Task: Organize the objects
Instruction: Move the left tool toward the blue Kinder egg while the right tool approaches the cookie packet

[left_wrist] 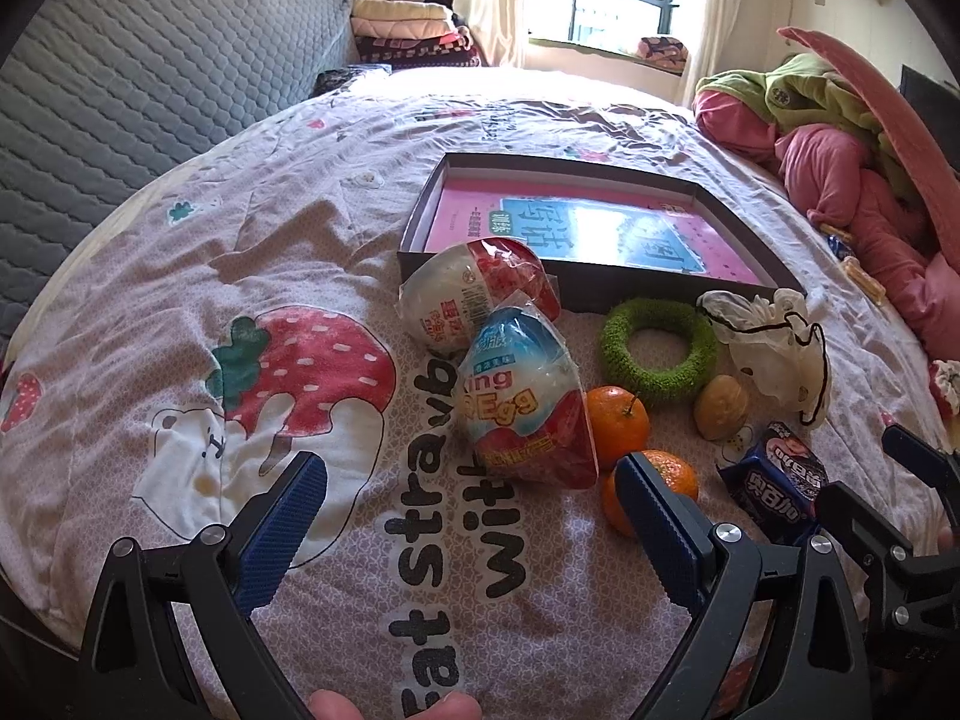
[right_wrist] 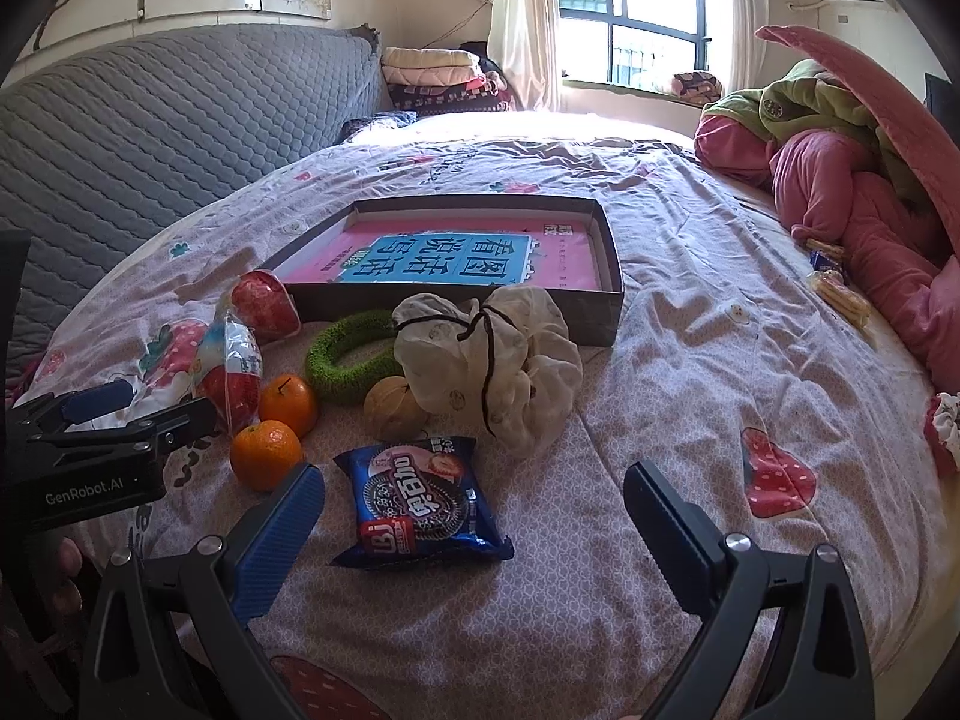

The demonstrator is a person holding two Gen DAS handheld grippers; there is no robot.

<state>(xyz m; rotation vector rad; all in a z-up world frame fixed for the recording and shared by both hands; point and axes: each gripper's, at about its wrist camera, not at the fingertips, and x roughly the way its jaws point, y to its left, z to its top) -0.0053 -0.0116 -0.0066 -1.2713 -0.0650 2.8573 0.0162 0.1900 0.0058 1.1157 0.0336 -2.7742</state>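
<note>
On the bed lies a shallow dark box (left_wrist: 414,222) (right_wrist: 606,306) with a pink and blue book inside. In front of it lie two wrapped toy eggs (left_wrist: 528,402) (left_wrist: 474,294) (right_wrist: 231,366), two oranges (left_wrist: 618,420) (right_wrist: 267,456), a green ring (left_wrist: 660,351) (right_wrist: 342,354), a walnut (left_wrist: 720,408) (right_wrist: 393,408), a white cloth pouch (left_wrist: 774,348) (right_wrist: 498,360) and a blue cookie packet (left_wrist: 774,480) (right_wrist: 420,501). My left gripper (left_wrist: 474,492) is open just before the blue egg. My right gripper (right_wrist: 474,498) is open around the cookie packet, apart from it.
A strawberry-print quilt (left_wrist: 240,276) covers the bed. A grey quilted headboard (right_wrist: 150,120) stands at the left. Pink and green bedding (right_wrist: 840,180) is piled at the right, with small snack packs (right_wrist: 840,294) beside it. A window (right_wrist: 648,12) is behind.
</note>
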